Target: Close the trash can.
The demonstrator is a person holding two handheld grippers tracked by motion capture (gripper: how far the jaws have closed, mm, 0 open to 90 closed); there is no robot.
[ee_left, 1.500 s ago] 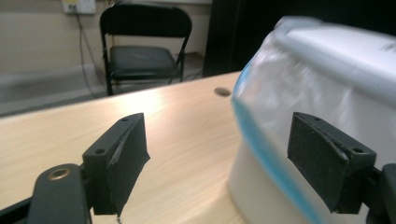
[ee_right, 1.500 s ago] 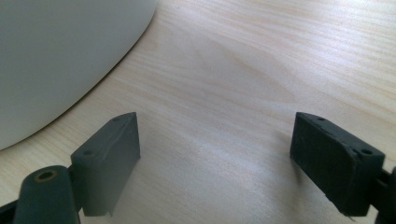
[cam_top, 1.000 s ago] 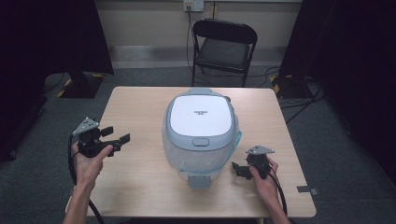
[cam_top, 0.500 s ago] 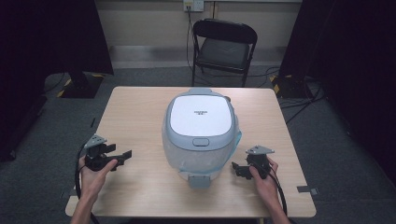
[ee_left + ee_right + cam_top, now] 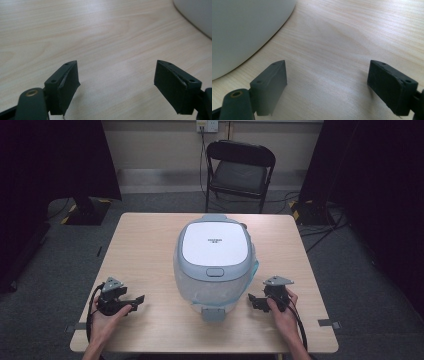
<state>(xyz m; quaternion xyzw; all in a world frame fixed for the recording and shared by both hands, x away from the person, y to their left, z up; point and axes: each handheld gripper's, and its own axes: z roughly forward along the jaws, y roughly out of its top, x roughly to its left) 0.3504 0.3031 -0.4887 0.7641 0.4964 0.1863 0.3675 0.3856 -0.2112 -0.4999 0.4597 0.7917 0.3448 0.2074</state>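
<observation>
Rice cooker (image 5: 215, 255) between tools (both agape)

small print on cooker lid (image 5: 215, 240), unreadable

Rice cooker (image 5: 215, 262): grey-blue body, white flat lid with small dark lettering, lid closed. Unit stands upright at centre of the wooden counter (image 5: 145, 240), latch button facing the near edge, carry handle folded down at front
</observation>
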